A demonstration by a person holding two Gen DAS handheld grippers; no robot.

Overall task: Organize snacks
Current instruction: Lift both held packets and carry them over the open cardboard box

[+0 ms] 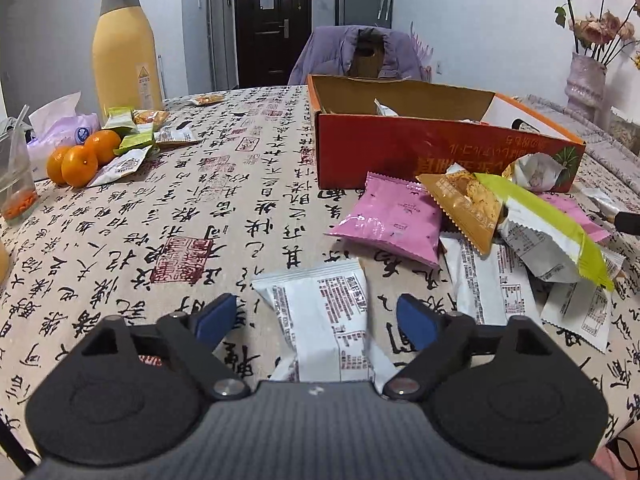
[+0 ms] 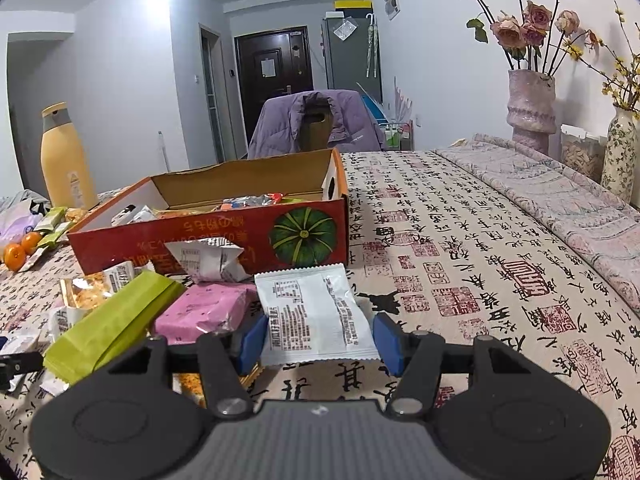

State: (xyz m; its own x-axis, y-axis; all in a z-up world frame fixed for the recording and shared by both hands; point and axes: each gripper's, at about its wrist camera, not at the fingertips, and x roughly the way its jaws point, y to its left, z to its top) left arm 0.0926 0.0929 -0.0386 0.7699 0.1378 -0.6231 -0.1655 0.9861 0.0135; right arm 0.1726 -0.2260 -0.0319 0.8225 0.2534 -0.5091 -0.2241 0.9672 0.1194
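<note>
My left gripper (image 1: 316, 316) stands open over the tablecloth. A white snack packet (image 1: 320, 320) lies flat between its blue pads, which do not touch it. To its right lies a heap of packets: a pink one (image 1: 392, 220), a brown one (image 1: 464, 204) and a green-and-white one (image 1: 540, 216). Behind them stands the open red cardboard box (image 1: 400, 148) with a few packets inside. My right gripper (image 2: 320, 344) is shut on another white packet (image 2: 312, 316), gripped by its side edges in front of the box (image 2: 224, 240), with a pink packet (image 2: 204, 308) and a green packet (image 2: 112, 320) to the left.
A tall yellow bottle (image 1: 120, 48), oranges (image 1: 80, 160), a tissue pack (image 1: 60, 128), a glass (image 1: 14, 184) and more small packets (image 1: 136, 132) crowd the far left. A chair with a purple jacket (image 2: 312, 124) stands behind the table. Flower vases (image 2: 530, 108) stand at the right.
</note>
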